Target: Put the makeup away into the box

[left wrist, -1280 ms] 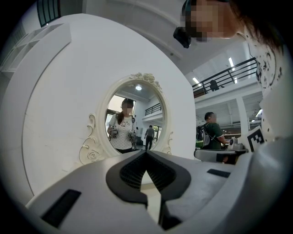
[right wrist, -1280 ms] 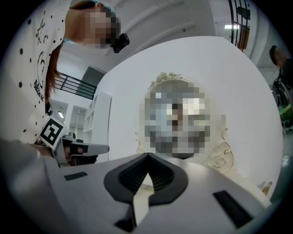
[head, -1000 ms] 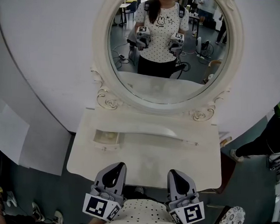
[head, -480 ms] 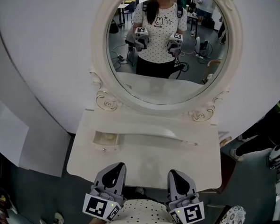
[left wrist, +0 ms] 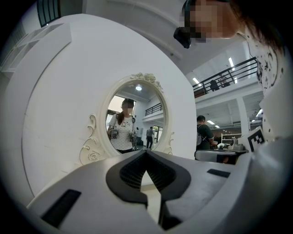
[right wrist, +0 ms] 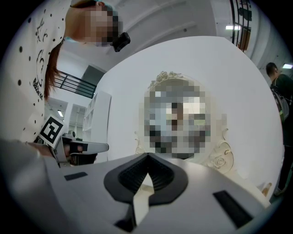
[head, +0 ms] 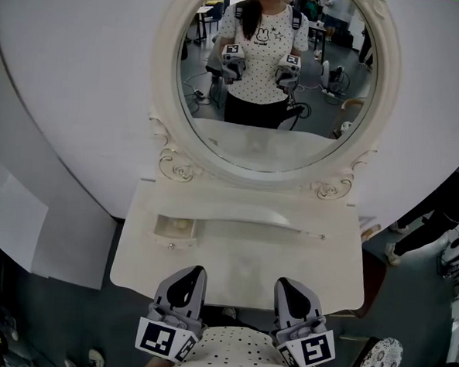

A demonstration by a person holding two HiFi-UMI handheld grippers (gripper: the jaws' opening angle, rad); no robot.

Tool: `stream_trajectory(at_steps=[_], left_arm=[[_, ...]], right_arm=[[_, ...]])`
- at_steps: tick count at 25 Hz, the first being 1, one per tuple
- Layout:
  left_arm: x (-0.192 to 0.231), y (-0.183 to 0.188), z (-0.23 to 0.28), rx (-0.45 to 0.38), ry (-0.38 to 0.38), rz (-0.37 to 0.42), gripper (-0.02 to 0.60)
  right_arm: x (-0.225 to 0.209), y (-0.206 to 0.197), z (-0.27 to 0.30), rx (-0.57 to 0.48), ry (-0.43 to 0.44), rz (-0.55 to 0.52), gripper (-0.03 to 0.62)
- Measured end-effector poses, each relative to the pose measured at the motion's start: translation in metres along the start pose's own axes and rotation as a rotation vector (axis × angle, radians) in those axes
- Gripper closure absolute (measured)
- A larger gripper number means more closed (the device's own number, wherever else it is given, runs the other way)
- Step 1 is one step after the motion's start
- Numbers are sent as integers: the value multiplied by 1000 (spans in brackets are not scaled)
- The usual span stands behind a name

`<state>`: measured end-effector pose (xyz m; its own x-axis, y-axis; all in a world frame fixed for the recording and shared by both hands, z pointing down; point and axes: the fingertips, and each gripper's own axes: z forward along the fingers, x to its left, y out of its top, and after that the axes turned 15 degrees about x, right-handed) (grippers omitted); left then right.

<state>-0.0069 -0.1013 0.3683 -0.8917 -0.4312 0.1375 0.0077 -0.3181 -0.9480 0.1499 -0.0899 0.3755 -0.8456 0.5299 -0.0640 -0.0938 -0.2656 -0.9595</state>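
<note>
Left tool (head: 193,273) and right tool (head: 287,285): grey two-jaw pair, both clenched on nothing, held level against the person's dotted shirt (head: 235,351) at the near edge of the glossy white vanity bench (head: 240,261); judged a rest pose before any reach. Makeup and box: neither identifiable. A shallow open recess (head: 175,227) at bench left holds something pale, too small to name.
</note>
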Motion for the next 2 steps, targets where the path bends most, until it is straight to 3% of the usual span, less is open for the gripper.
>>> stream_trajectory(at_steps=[2], left_arm=[[1,0,0,-1,1,0,577]], right_arm=[[0,0,0,-2,1,-1,589]])
